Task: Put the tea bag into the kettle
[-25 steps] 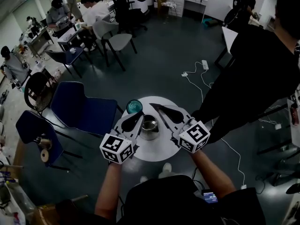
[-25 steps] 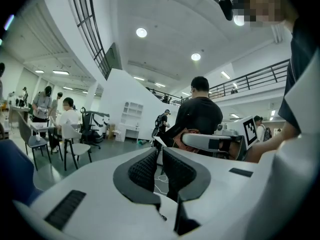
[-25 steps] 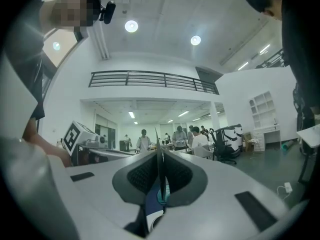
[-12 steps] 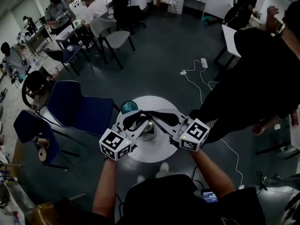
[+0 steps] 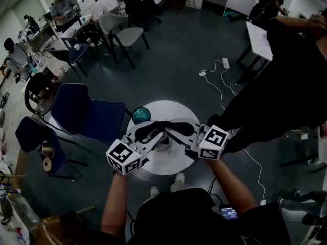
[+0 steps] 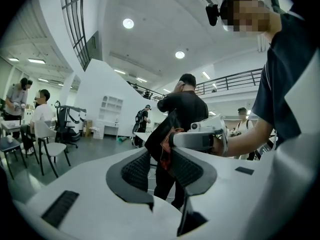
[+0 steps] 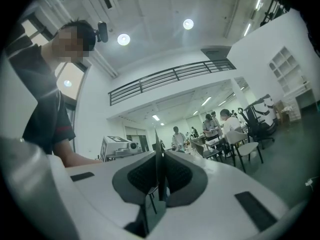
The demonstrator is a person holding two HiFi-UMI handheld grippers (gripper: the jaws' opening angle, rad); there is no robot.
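Tea bag (image 7: 157, 140) — in level right gripper (image 7: 160, 158)

The head view is dim and flat. The dark floor (image 5: 179, 70) swallows the light, and the white table (image 5: 166, 165) is the brightest patch, close to glare. Straight lines bow toward the edges and the corners darken. Both gripper views are round fisheye frames with black corners. Round ceiling lights (image 6: 128, 23) burn out to white discs and light the hall evenly, leaving only soft shadows. Close to the lens, the left gripper (image 6: 162, 156) and right gripper (image 7: 159, 169) look soft, while the background is sharper.
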